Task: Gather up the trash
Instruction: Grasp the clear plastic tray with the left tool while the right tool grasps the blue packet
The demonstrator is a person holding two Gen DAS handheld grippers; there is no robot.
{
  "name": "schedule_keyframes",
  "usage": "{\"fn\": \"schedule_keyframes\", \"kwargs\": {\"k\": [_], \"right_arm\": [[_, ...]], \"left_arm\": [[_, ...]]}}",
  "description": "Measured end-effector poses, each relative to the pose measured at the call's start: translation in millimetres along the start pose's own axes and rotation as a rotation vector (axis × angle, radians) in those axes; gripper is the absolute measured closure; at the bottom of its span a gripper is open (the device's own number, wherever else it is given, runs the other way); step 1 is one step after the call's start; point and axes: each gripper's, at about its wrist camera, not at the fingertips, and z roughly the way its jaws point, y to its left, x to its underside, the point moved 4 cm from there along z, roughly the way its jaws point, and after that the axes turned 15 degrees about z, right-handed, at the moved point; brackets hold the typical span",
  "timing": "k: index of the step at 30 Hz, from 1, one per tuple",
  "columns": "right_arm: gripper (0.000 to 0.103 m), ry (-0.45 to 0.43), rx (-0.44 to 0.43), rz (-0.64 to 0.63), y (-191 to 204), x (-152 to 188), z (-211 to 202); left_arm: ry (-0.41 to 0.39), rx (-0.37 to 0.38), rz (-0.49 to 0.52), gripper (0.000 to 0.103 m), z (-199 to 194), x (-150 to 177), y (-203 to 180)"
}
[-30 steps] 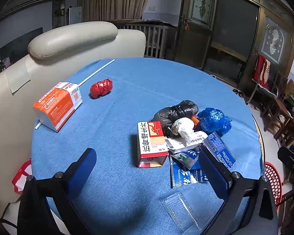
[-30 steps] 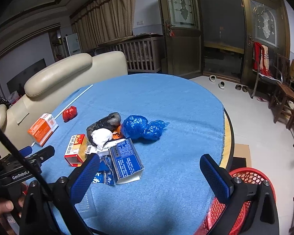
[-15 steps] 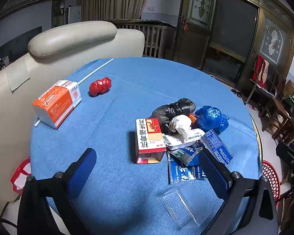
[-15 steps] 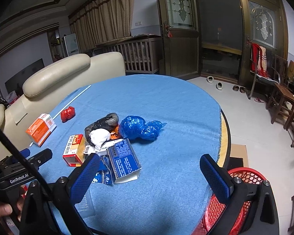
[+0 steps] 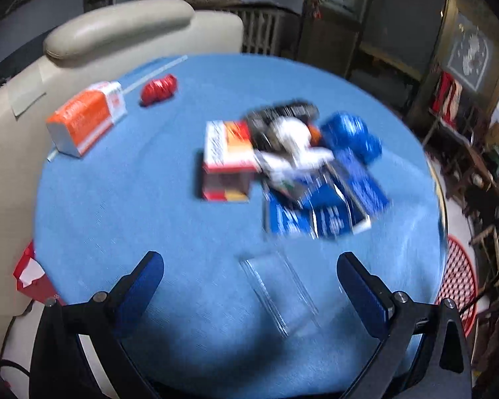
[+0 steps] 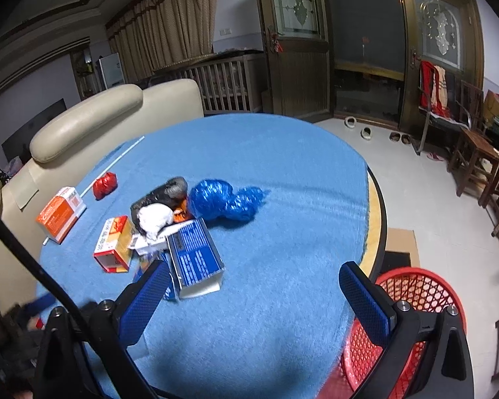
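Observation:
Trash lies heaped mid-table on the blue cloth: a red-and-white carton [image 5: 227, 161] [image 6: 113, 244], a black bag [image 6: 161, 194], a white wad [image 6: 154, 217], a blue plastic bag [image 5: 352, 133] [image 6: 224, 199] and a blue box [image 6: 196, 257]. A clear plastic tray [image 5: 282, 292] rests nearest my left gripper [image 5: 249, 286], which hangs open above the table's near side. An orange carton [image 5: 86, 121] [image 6: 61, 212] and a red crumpled bag [image 5: 158, 88] [image 6: 105, 184] sit at the left. My right gripper [image 6: 251, 296] is open over the near right part of the table. The left wrist view is blurred.
A red mesh basket [image 6: 412, 299] [image 5: 457, 279] stands on the floor by the table's right edge. A cream sofa [image 6: 93, 123] backs the table on the left. A white stick [image 6: 116, 159] lies near the far-left rim. Wooden chairs [image 6: 475, 166] stand at the right.
Both grippers have pulled back and risen, so the trash heap looks farther away and more of the table's near side shows. Nothing on the table has moved.

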Motion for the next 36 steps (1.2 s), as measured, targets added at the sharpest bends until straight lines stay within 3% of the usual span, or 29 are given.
{"fn": "schedule_keyframes", "kwargs": {"k": [7,8,9,11,14,17,28,31,34,36], "right_arm": [[0.000,0.010,0.001,0.002,-5,5,3],[0.000,0.013,0.002,0.008,-7,5,4],[0.000,0.018,0.002,0.016,-9,5,6],[0.000,0.033,0.002,0.025,-11,6,11],[0.000,0.059,0.000,0.017,-10,11,21],[0.000,0.098,-0.011,-0.001,-6,17,34],[0.000,0.233,-0.119,0.013,16,7,94],[0.000,0.239,-0.169,0.037,22,4,89],[0.000,0.243,-0.236,-0.028,39,16,74],[0.000,0.241,-0.232,-0.075,46,27,73]], "left_arm": [[0.067,-0.019,0.051,0.000,25,11,-17],[0.066,-0.010,0.059,0.007,27,12,-17],[0.065,0.000,0.065,0.030,28,13,-16],[0.095,0.050,0.065,0.064,35,17,-15],[0.069,0.059,0.075,0.066,32,15,-14],[0.049,0.090,0.085,0.081,29,12,-13],[-0.037,0.154,0.068,0.082,21,0,6],[-0.059,0.154,0.045,0.082,17,-3,20],[-0.079,0.151,0.034,0.082,14,-5,30],[-0.093,0.165,0.027,0.082,12,-6,36]]}}
